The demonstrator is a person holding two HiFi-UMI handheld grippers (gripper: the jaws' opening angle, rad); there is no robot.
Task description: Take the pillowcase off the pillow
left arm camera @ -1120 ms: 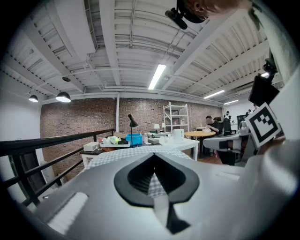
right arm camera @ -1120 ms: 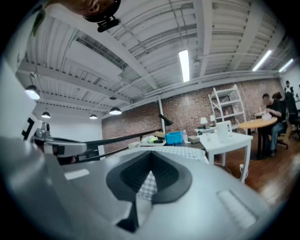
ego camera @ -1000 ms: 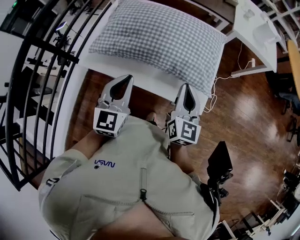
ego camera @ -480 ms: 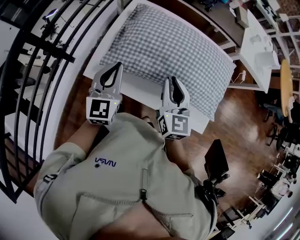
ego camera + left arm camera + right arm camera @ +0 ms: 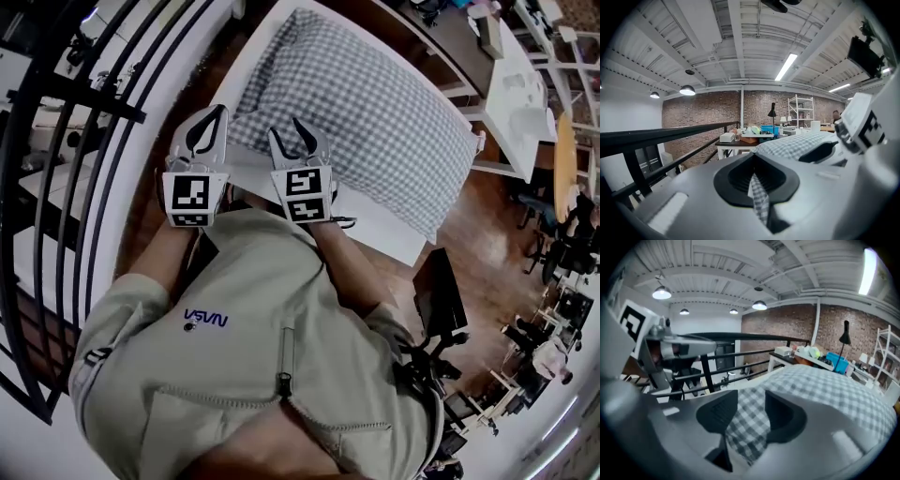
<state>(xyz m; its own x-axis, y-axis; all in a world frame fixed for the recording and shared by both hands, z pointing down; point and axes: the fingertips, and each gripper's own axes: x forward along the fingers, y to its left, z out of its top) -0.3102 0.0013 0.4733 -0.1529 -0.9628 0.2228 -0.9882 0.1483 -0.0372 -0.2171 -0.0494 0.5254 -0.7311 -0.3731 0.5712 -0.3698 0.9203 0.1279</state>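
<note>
The pillow (image 5: 375, 103) in its grey-and-white checked pillowcase lies on a white table (image 5: 375, 220). My left gripper (image 5: 216, 114) is shut at the pillow's near left corner. In the left gripper view, a thin sliver of checked cloth (image 5: 759, 197) shows in the slit below its closed fingers (image 5: 752, 173); I cannot tell whether it is pinched. My right gripper (image 5: 286, 129) stands beside it at the pillow's near edge. Its jaws have just been opening and now straddle a fold of the checked pillowcase (image 5: 745, 423) without pressing on it.
A black metal railing (image 5: 56, 141) runs along the left, close to the left gripper. Another white desk (image 5: 516, 75) stands at the upper right. A black stand (image 5: 436, 300) rises from the wooden floor to my right.
Both grippers moved forward and to the left, from in front of my chest to the pillow's near left end. The right gripper went from shut to open.
</note>
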